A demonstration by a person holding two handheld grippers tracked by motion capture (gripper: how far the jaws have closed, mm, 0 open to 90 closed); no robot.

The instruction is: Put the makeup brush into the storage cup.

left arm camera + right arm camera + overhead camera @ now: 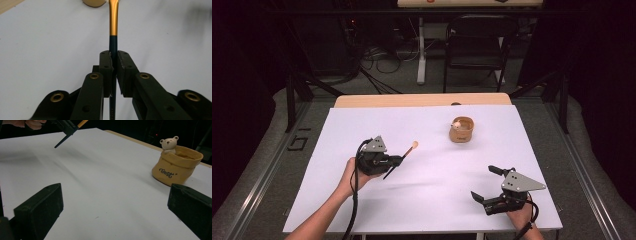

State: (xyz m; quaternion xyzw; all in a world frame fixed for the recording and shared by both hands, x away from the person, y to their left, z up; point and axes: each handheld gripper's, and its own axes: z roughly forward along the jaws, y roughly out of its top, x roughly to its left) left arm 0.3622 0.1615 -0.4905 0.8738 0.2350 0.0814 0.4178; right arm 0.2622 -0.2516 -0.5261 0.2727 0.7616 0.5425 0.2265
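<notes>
Tan pouch-shaped pot point(461, 131) holds a small bear figure point(169, 143).

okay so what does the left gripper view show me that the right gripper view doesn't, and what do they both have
Left gripper view alone: the left tongs up close, pads shut on the dark lower shaft of the spoon, which turns gold farther up.

Right gripper view alone: the right tongs standing wide open with nothing between them, and the whole tan pot with a small bear figure on its rim and dark lettering on its side.

Both: the white sheet on the table, and the spoon held in the left tongs, seen from afar in the right gripper view.
</notes>
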